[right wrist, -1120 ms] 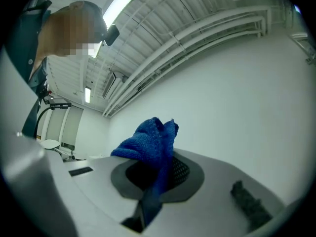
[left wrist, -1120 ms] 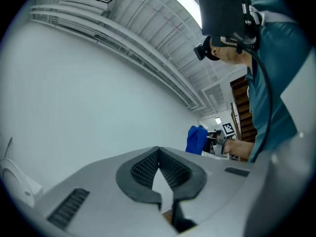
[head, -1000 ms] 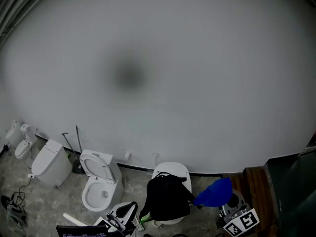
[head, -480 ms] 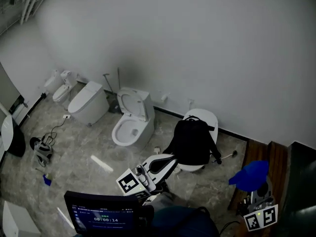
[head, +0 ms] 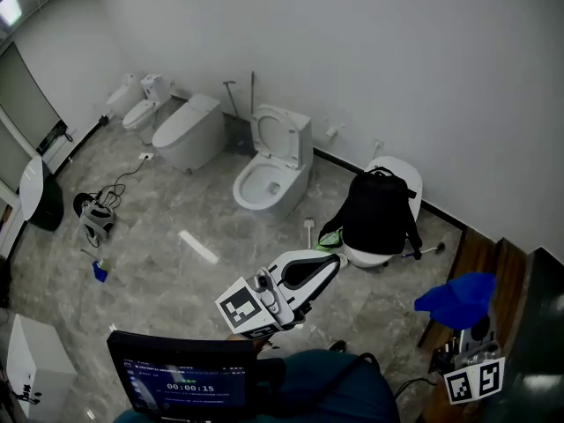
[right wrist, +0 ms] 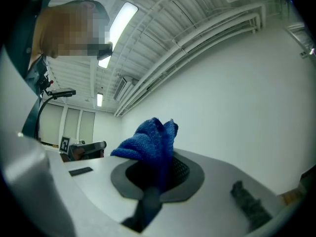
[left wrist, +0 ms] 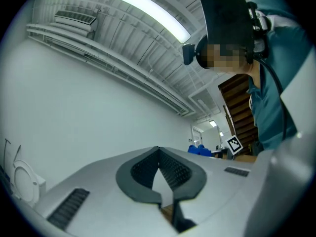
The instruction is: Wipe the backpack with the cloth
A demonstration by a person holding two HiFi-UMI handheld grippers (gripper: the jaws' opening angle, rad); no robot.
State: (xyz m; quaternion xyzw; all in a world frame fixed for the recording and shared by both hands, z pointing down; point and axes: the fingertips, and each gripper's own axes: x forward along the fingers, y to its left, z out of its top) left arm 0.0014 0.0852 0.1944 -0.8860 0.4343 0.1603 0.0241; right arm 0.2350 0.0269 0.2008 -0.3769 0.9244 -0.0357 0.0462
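Short of the backpack (head: 377, 211), I'm clamping the cloth (right wrist: 147, 141) in the right gripper (right wrist: 163, 171) (left gripper (left wrist: 158, 153) closed, empty); approach next.

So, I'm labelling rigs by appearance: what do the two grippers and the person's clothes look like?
The left gripper and right gripper are pale grey shells with dark ribbed pads; each carries a black-and-white marker cube. The person wears a teal top.

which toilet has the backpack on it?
The rightmost toilet: the black backpack rests on top of it. The open toilet to its left has its lid up and carries nothing, and neither do the others farther left.
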